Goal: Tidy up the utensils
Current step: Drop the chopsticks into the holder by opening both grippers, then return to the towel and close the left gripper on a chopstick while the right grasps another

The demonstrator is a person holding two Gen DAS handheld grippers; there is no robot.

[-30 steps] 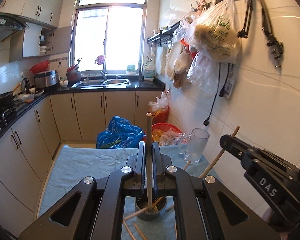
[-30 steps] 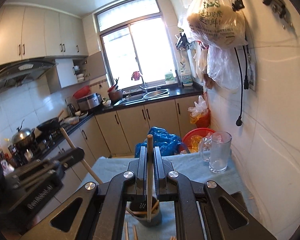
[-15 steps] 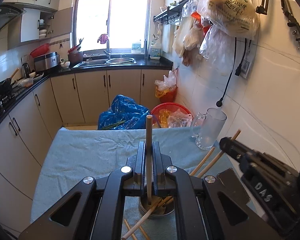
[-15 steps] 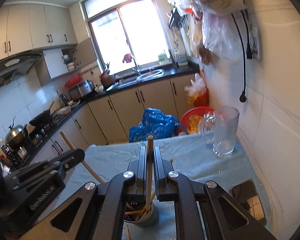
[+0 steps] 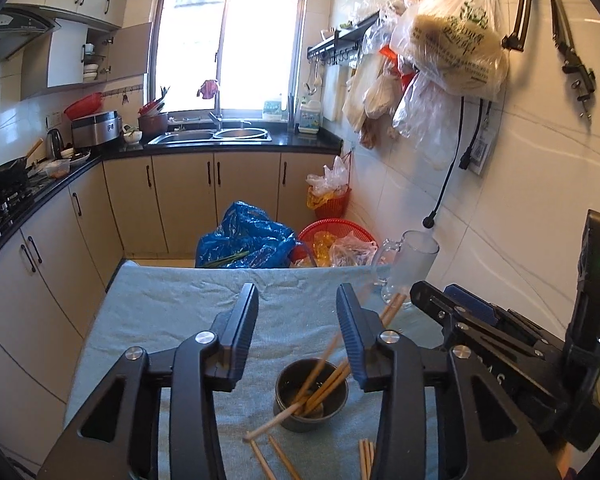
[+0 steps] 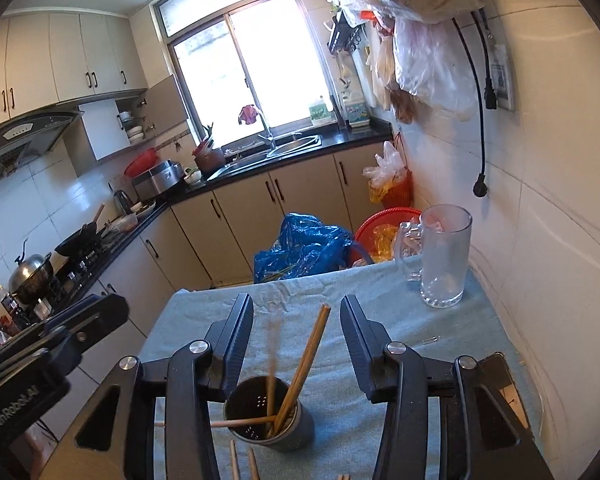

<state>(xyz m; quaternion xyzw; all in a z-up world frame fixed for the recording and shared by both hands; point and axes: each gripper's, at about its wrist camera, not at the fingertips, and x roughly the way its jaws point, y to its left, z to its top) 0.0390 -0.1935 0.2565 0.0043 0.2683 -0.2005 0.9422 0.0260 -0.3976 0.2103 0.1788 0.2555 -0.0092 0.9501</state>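
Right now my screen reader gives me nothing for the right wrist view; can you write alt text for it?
The right gripper hangs open above a dark perforated utensil cup holding several wooden chopsticks, its jaws just opened with nothing pinched. The cup stands on a blue-grey tablecloth, loose chopsticks beside it, an empty glass mug at the far right; the left gripper is at the left edge.

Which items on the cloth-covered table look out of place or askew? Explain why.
Several loose chopsticks lie scattered on the cloth in front of the metal holder, not inside it. One chopstick rests across the holder's rim, poking out sideways, while the others in it lean at differing angles.
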